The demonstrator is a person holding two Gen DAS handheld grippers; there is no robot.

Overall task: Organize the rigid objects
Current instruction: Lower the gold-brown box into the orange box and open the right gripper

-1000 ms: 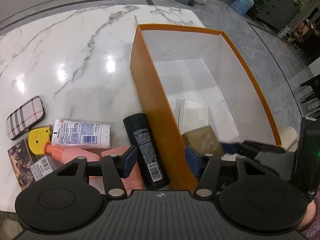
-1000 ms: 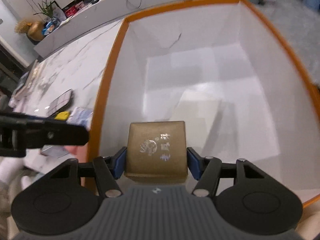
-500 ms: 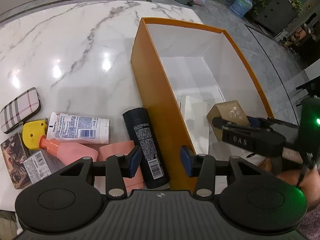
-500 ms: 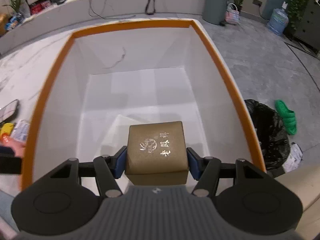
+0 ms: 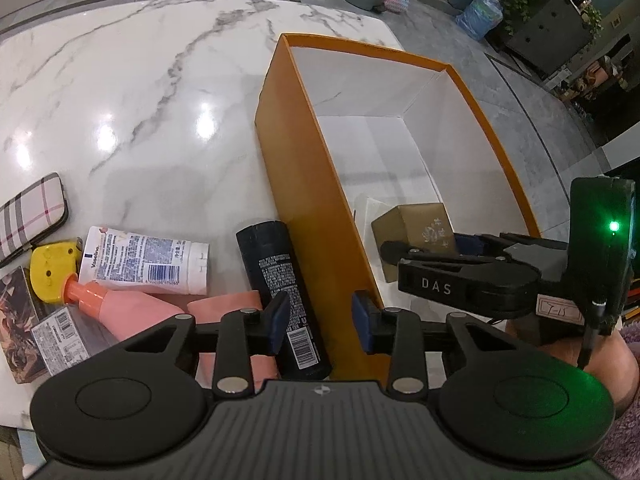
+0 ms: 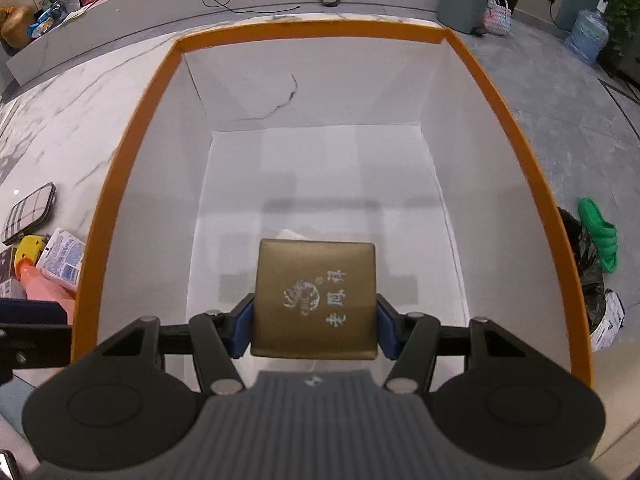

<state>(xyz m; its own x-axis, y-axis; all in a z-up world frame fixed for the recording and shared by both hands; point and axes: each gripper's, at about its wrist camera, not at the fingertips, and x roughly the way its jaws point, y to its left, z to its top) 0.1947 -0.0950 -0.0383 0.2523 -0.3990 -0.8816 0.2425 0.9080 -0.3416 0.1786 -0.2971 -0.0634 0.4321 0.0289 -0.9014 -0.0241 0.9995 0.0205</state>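
Note:
An orange box [image 5: 280,128] with a white inside stands open on the marble table. My right gripper [image 6: 314,320] is shut on a gold square box [image 6: 316,292] with silver characters and holds it over the orange box [image 6: 120,168], near its front end. The left wrist view shows that right gripper [image 5: 440,264] reaching in from the right with the gold box [image 5: 420,224]. A flat white box [image 5: 368,212] lies on the floor beneath it. My left gripper [image 5: 320,320] hovers over the box's near left wall, jaws closing, pads pressing on nothing.
Left of the orange box lie a black bottle [image 5: 280,280], a Vaseline tube [image 5: 144,260], a pink bottle [image 5: 120,304], a yellow item [image 5: 50,264], a plaid case [image 5: 28,216] and small cartons [image 5: 56,336]. A black bin bag [image 6: 580,248] and green slipper [image 6: 600,236] lie on the floor right.
My left gripper's jaws have narrowed. The right gripper has turned to face squarely down the orange box, still holding the gold box, and has come further over the box in the left view.

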